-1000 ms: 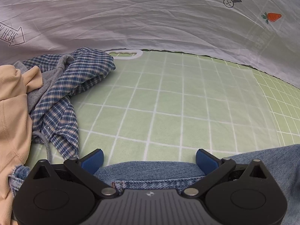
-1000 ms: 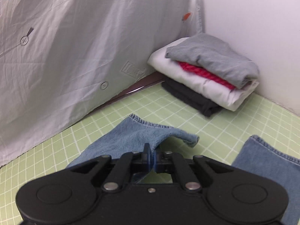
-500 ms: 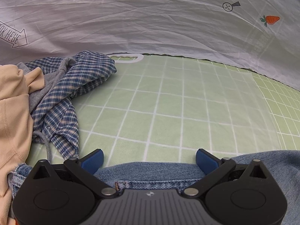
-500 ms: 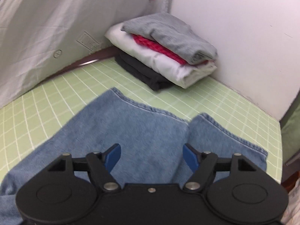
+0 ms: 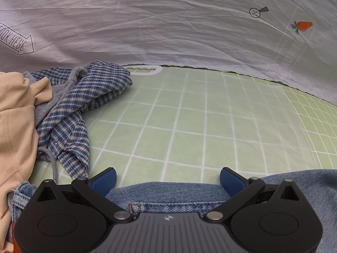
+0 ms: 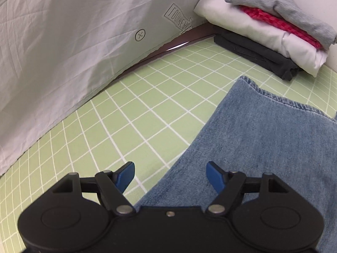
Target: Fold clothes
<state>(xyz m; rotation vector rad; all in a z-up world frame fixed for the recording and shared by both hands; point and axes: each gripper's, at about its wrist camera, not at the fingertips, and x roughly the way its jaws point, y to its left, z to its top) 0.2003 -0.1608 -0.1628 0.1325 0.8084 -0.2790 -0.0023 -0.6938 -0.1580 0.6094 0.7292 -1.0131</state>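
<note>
Change since earlier: right gripper (image 6: 169,174) no longer pinching denim, blue fingers (image 6: 126,174) now spread wide; trouser leg dropped from a lifted fold to lie flat; right view swung towards the white backdrop sheet (image 6: 63,42); left view almost unchanged.
Left gripper (image 5: 167,179): fingers (image 5: 104,180) spread, holding nothing, poised over the waistband edge of the jeans (image 5: 179,191).
Right gripper state: spread too, empty, hovering above the leg's left edge, one finger over bare counter (image 6: 126,109), the other over denim.
Jeans position: spread on the green gridded counter; waist end under the left gripper, leg (image 6: 263,139) stretching ahead of the right gripper to a hem (image 6: 280,99) near the folded stack (image 6: 263,27).
Long axis: waist to hem, roughly straight ahead in the right view, crosswise along the waistband in the left view.
Nearer hand: left for the waist, right for the leg; hem well ahead of the right fingers.
Key relation: denim directly below and between both sets of fingers, so probably only a short descent needed before closing.
Likely step: regrasp for the next fold, judged from both being open over cloth.
Unfolded pile: plaid shirt (image 5: 84,105), grey garment and beige garment (image 5: 14,126) to the left, touching the jeans' waist corner.
Risk: catching the beige cloth along with the waist corner.
</note>
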